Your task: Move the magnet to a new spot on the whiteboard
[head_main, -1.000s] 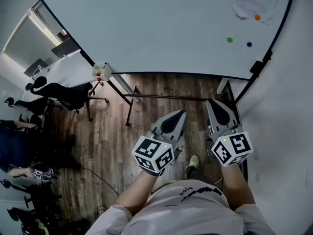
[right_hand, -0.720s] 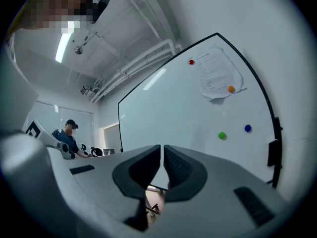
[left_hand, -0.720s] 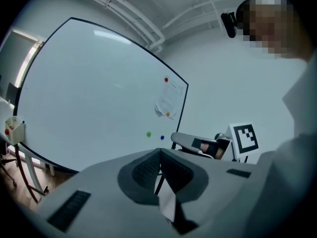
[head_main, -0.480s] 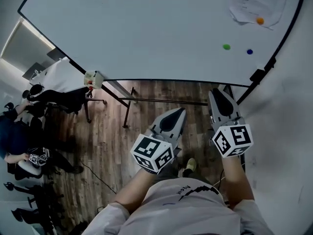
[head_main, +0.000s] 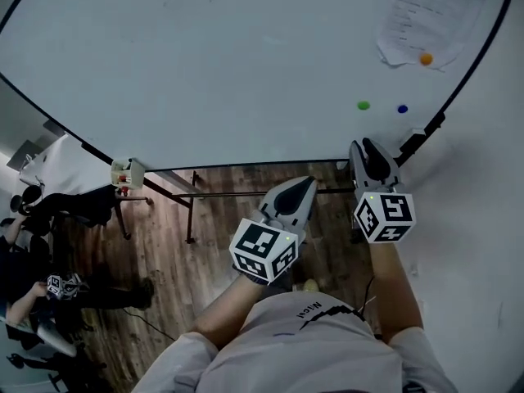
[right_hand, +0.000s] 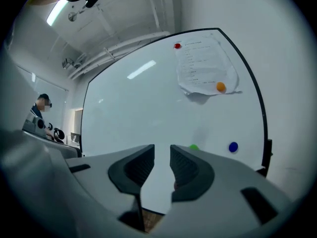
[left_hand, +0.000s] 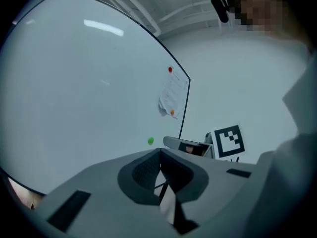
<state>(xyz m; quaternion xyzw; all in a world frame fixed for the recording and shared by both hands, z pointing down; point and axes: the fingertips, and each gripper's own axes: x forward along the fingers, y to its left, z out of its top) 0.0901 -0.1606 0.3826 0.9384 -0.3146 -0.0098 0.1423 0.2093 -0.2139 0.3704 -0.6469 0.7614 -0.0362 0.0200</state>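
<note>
Below the bottom edge of the whiteboard (head_main: 205, 72), your left tool (head_main: 304, 183) is pinched closed, empty. Near its lower right corner sit the green magnet (head_main: 363, 105), then the blue magnet (head_main: 402, 109). Your right tool (head_main: 366, 143), short of them, has just been opening to a modest gap, nothing between. Expect a small, light, hard, slick button that clings: pinch squarely across its rim.

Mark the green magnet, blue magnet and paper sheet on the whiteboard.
green magnet (head_main: 363, 105), head view, its centre.
blue magnet (head_main: 402, 109), head view, its centre.
paper sheet (head_main: 430, 11), head view, middle of the page.
</note>
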